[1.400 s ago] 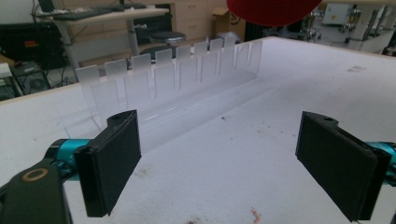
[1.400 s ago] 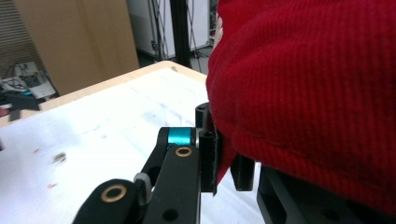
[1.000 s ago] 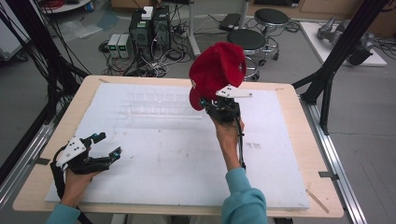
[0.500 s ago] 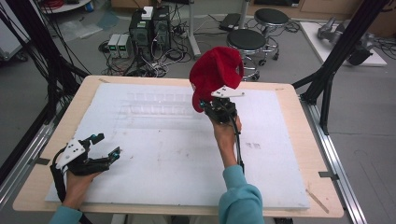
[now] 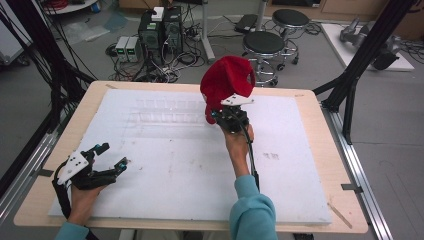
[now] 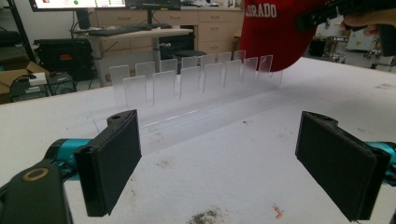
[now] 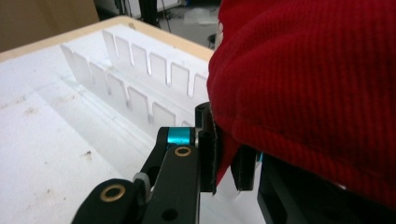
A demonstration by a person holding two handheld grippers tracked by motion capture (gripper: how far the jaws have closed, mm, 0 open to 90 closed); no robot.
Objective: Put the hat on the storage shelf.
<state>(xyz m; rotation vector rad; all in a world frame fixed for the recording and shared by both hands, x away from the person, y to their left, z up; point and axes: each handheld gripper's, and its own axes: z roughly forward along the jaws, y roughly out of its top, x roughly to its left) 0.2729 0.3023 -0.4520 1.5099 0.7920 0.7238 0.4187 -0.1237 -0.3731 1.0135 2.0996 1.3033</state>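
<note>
Gripping a red cap [image 5: 227, 82] by a fold of its fabric, the right gripper [image 5: 231, 119] holds it raised above the far centre of the tabletop [image 5: 310, 107]. In the right gripper view the jaws stand nearly together with a fold of the red cloth pinched between them, the rest of the cap bulging above and to the right. White lettering shows on the cap in the left gripper view.

Left gripper [image 5: 114, 157]: near the front left corner of the tabletop, low over the white sheet [image 5: 190, 170] that covers most of the wooden top. Its jaws stand wide apart with nothing between them; the left gripper view shows only bare, lightly soiled sheet between the pads.

Clear slotted rack [image 6: 196, 84]: standing on the sheet toward the far edge, two rows of upright transparent tabs. The cap hangs above the rack's right end; whether the two touch cannot be told.

Both grippers are well apart.
</note>
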